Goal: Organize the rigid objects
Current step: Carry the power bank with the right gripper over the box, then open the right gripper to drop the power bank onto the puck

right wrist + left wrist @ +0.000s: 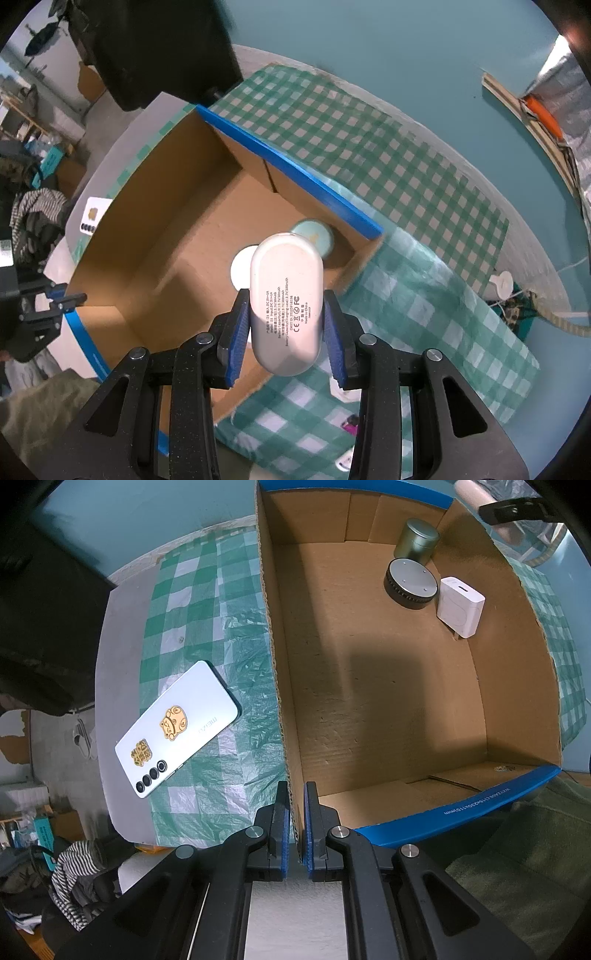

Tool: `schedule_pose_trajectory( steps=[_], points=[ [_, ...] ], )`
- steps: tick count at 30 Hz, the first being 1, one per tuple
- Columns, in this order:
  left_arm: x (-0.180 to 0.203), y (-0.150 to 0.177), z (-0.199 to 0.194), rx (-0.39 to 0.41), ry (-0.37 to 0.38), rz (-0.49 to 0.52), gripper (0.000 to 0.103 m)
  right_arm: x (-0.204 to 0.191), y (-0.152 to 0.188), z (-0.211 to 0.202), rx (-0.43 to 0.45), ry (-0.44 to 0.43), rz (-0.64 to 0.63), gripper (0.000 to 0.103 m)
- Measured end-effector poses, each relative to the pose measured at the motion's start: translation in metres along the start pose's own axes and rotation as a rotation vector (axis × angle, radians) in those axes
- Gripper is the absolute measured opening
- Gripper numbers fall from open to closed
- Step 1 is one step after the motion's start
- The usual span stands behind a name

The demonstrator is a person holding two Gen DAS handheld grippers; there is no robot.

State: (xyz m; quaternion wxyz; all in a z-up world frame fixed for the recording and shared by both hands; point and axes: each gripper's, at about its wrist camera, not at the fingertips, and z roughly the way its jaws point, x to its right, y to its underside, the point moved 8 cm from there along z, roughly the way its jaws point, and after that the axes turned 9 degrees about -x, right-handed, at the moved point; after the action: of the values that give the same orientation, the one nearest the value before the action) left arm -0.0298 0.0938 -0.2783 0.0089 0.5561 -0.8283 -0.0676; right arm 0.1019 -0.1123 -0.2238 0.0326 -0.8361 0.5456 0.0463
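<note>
Left gripper [296,812] clamps the cardboard box [275,672] wall, steadying it. Right gripper [286,325] pinches the charging case [286,299] above the box's far corner, likely to drop beside the tin [417,541], speaker puck [410,581] and charger [460,605].

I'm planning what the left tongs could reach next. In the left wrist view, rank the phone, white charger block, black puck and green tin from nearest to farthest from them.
1. Phone, outside the cardboard box on the checked cloth, to the left.
2. White charger block, inside the box by its right wall.
3. Black puck, just beyond the block.
4. Green tin, in the far right corner.

The left tongs are pinching the box's near left wall.
</note>
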Motion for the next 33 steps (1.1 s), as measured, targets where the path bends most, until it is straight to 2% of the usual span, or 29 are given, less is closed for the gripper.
schedule_pose_trajectory(
  steps=[17, 33],
  points=[
    [0.001, -0.003, -0.002, 0.003, 0.004, 0.009, 0.007, -0.015, -0.019, 0.034, -0.064, 0.013, -0.021, 0.036],
    [0.001, -0.004, -0.001, 0.003, 0.004, 0.01, 0.007, -0.007, -0.022, 0.017, -0.014, 0.019, -0.006, 0.037]
  ],
)
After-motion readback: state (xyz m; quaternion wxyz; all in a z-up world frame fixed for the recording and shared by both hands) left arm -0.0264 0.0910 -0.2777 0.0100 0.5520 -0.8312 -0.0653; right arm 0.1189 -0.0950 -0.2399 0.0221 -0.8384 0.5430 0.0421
